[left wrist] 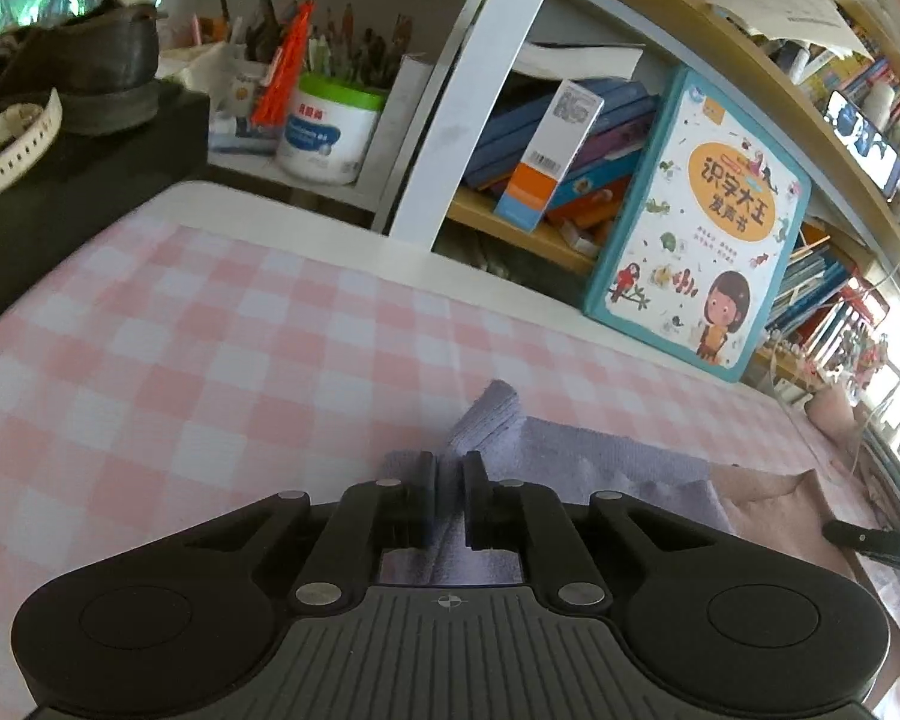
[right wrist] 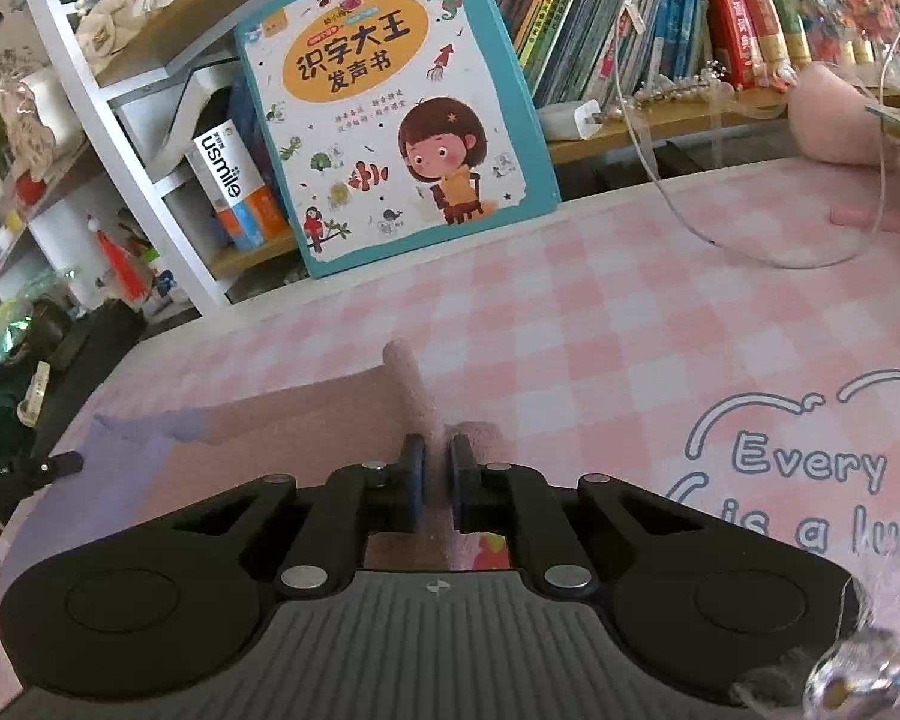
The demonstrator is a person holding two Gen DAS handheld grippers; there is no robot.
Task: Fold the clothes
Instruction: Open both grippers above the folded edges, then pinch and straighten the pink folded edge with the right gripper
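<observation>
A soft garment, lilac (left wrist: 576,456) on one side and pink (right wrist: 282,420) on the other, lies on the pink checked tablecloth (left wrist: 210,348). My left gripper (left wrist: 449,462) is shut on a lilac corner, which sticks up past the fingertips. In the right wrist view, my right gripper (right wrist: 437,447) is shut on a pink corner, a tongue of which rises ahead of the pads. Both pinched edges are lifted slightly off the cloth. Each view catches a black part of the other gripper at its edge.
A large picture book (right wrist: 390,102) leans against the bookshelf (right wrist: 660,18) at the table's far edge. A white tub of pens (left wrist: 327,132) and a black box (left wrist: 78,180) stand at the left. A clear cable (right wrist: 768,252) and a pink plush item (right wrist: 840,120) lie at the right.
</observation>
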